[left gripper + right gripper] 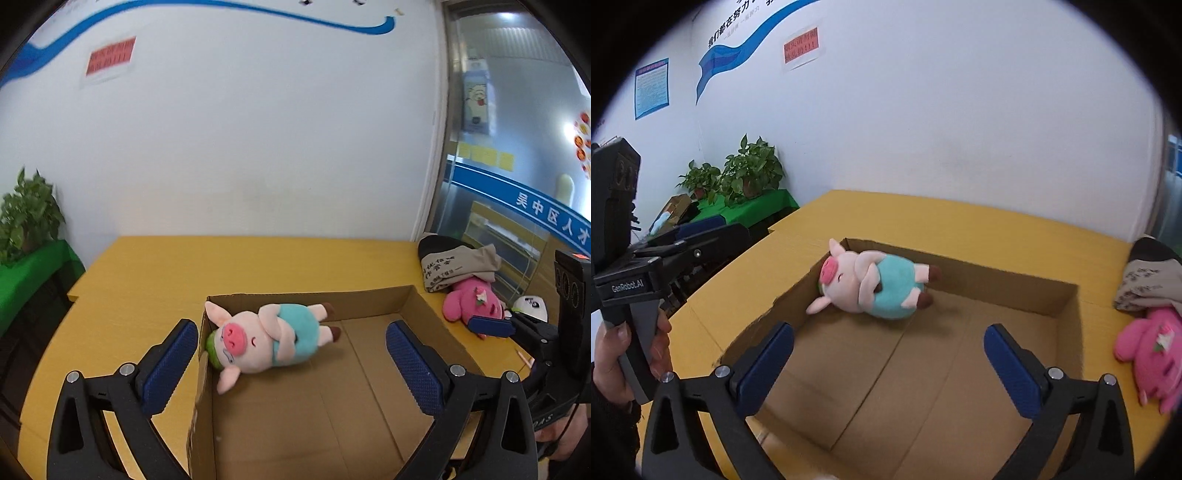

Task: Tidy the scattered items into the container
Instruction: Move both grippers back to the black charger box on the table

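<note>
Left gripper (291,328): fingers spread wide, nothing between them, poised above the near-left part of the cardboard box (314,291). Right gripper (890,330): likewise spread and empty, above the box floor.

Pig plush in teal overalls (273,336): already inside the box, in the far-left corner, head close against the left wall. Lying on its back, snout up. Long axis roughly along the far wall, slightly skewed; head to the left, brown feet to the right.

Pink plush (1152,343): still outside, on the yellow table (147,280) just right of the box, touching or partly tucked under a folded grey cloth (454,266). Long axis apparently running from the cloth toward the near edge; head end hard to tell, blurred at the rim of the right wrist view.

Step in hand, judged: release done, next item to be fetched. Best done with the right gripper, nearer the pink plush. Approach from above with fingers kept wide, set across the long axis at the soft belly, not along it. Close firmly, since plush compresses. Lift clear of the cloth before carrying, to avoid dragging it. Clear the right wall of the box, then lower into the bare floor beside the pig.
</note>
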Available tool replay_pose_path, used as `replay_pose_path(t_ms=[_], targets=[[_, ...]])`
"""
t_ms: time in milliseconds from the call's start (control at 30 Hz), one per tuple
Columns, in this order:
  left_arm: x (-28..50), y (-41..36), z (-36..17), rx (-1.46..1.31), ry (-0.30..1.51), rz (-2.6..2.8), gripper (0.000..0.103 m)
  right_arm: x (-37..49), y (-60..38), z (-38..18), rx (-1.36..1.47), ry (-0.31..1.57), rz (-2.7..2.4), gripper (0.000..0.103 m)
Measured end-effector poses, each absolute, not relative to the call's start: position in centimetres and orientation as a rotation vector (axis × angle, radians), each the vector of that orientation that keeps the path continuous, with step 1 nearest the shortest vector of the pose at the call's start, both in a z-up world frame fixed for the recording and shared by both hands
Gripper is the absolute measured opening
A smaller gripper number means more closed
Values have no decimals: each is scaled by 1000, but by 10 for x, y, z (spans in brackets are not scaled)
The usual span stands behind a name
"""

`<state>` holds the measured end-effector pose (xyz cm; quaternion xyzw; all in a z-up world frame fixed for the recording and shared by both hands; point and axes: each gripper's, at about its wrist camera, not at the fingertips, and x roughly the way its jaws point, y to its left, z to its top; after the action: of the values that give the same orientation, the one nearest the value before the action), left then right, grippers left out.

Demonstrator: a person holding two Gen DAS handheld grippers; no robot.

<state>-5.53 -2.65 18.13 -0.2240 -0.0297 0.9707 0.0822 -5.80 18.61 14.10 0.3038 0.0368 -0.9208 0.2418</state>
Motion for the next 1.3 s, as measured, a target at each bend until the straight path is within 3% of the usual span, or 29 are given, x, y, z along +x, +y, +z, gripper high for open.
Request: replay_pose_path(t_ms=[500, 867, 1300], targets=[[86, 52, 166, -577, 87, 3093, 103, 75, 225, 135, 875, 145, -2661, 102], [91, 45, 149, -729, -49, 2880, 103, 96, 232, 125, 895, 114, -2635, 102], [102, 26, 88, -935, -207, 2690, 103, 115, 211, 75, 1007, 166, -2461, 102]])
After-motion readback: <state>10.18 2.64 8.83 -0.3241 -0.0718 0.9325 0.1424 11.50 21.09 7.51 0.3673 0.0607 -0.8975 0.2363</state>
